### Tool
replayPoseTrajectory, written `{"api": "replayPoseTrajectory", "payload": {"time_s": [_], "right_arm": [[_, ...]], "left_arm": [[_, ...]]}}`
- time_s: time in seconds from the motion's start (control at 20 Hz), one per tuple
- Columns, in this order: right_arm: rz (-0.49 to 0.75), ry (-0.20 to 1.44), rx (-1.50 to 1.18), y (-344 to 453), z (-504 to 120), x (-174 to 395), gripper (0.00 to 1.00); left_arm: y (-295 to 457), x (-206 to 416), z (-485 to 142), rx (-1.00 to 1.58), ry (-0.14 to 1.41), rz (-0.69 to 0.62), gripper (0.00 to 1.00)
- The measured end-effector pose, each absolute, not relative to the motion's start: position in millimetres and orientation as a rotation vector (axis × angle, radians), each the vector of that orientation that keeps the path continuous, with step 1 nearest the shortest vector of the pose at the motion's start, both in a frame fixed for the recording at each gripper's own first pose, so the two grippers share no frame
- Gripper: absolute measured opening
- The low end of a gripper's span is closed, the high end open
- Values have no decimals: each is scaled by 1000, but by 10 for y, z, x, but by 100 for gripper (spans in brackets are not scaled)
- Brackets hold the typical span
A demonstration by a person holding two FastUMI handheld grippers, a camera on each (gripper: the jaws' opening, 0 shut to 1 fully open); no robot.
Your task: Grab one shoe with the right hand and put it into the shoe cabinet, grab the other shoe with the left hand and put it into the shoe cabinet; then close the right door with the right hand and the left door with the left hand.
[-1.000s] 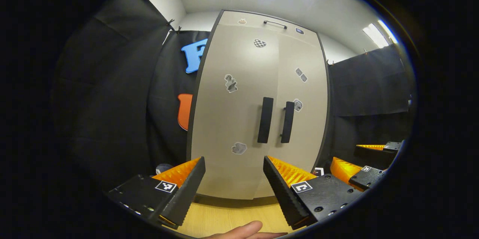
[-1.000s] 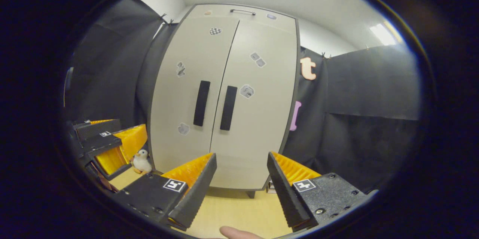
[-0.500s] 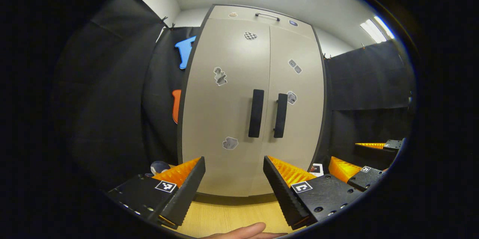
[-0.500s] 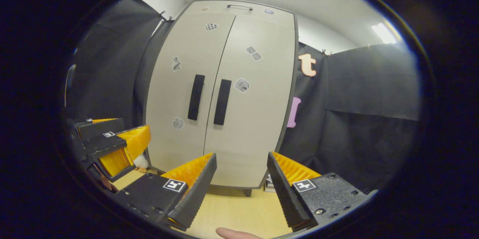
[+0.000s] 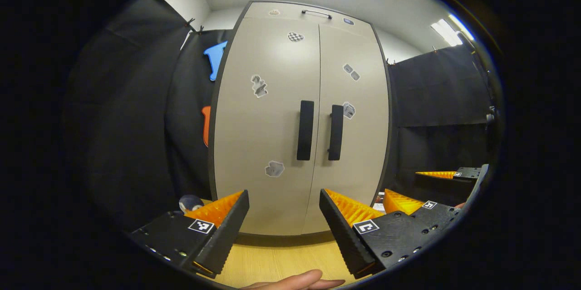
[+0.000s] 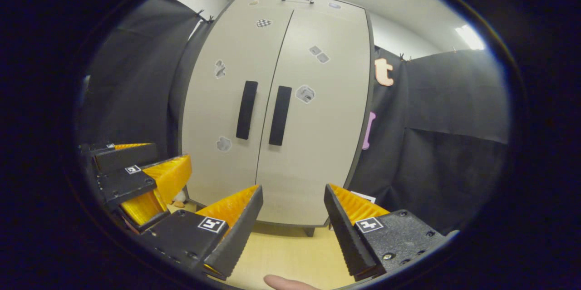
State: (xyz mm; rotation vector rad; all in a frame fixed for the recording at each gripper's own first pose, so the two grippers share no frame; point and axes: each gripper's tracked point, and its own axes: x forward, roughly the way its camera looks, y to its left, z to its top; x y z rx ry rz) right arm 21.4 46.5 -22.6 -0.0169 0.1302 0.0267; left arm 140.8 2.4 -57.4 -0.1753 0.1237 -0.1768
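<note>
The beige shoe cabinet (image 5: pixel 268 122) stands straight ahead with both doors shut, and its two black handles (image 5: pixel 305 130) (image 5: pixel 336 132) sit side by side at the middle seam. My left gripper (image 5: pixel 283 194) is open and empty, a little short of the doors. To its right, at the same distance, my right gripper (image 5: pixel 420 185) is also open. In the right gripper view the cabinet (image 6: pixel 317 145) and its handles (image 6: pixel 246 110) (image 6: pixel 279 115) face me. There my right gripper (image 6: pixel 293 188) holds nothing, and my left gripper (image 6: pixel 150 160) is at the lower left.
A light wooden floor (image 5: pixel 281 258) runs up to the cabinet's base. A small round toy (image 5: pixel 190 202) lies at the cabinet's left foot, and a card (image 5: pixel 379 199) at its right foot. Stickers dot the doors. A fingertip (image 5: pixel 295 283) shows at the bottom edge.
The doors stay shut and both grippers stay open. The left gripper view has turned slightly right, so the cabinet drifts left. In the right gripper view the left gripper now covers most of the toy.
</note>
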Motion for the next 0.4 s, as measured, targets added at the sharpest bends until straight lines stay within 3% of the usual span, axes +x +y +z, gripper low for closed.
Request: {"api": "replayPoseTrajectory", "payload": {"time_s": [0.4], "right_arm": [[55, 107, -27, 745, -175, 448, 89]], "left_arm": [[317, 1622, -586, -162, 100, -138, 95]]}}
